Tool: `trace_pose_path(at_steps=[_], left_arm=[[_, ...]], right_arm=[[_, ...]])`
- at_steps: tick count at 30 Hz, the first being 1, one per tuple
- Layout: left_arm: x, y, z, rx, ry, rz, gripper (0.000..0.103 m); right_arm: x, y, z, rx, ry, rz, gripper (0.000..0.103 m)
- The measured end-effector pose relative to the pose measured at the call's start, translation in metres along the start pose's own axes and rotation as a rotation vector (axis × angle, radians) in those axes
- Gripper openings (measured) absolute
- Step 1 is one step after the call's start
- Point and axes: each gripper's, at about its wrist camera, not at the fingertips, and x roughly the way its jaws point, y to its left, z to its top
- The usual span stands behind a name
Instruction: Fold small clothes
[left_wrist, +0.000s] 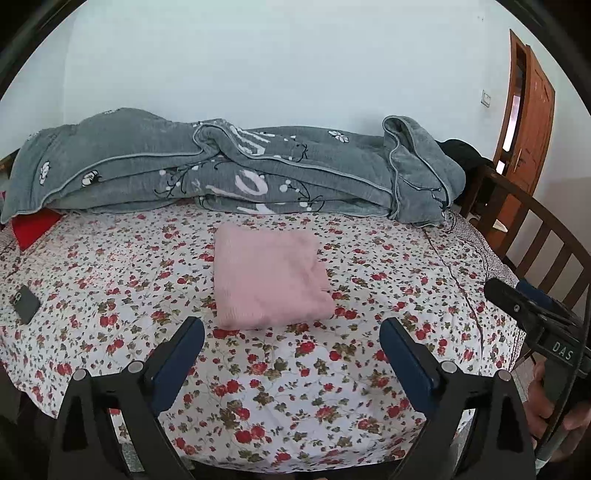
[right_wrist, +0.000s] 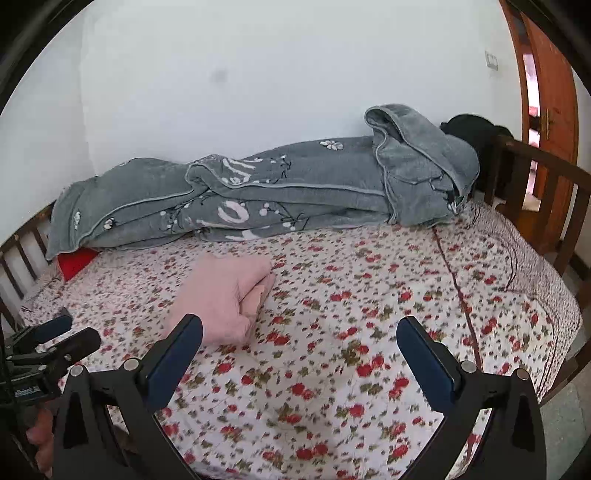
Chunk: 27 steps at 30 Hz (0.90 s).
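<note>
folded pink garment on floral bedsheet

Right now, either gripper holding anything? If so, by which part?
Nothing is held. The left gripper and right gripper are both open and empty above the floral bedsheet. The folded pink garment lies free on it, touched by neither.

Floral bed carries folded pink cloth, grey blanket, phone

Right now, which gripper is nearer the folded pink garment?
Left, marginally. The left gripper faces the pink garment squarely; the right gripper sits off to its right. Both open.
</note>
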Motion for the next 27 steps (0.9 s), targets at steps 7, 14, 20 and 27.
trace_pose_path(at_steps=[7,14,20,27], left_arm=[[-0.009,-0.015,-0.005,0.002,-0.014,0.004,0.097],[-0.008,-0.024,-0.005,0.014,-0.003,0.001,0.097],[-0.008,-0.027,-0.004,0.026,-0.008,0.013,0.097],[-0.01,-0.025,-0.005,0.026,-0.018,0.017,0.097]], right_arm=[[-0.016,0.004,-0.01,-0.065,-0.005,-0.044,0.103],[-0.023,0.001,-0.015,-0.071,-0.013,-0.071,0.103],[-0.029,0.002,-0.014,-0.067,-0.028,-0.071,0.103],[-0.03,0.006,-0.013,-0.075,-0.033,-0.069,0.103]])
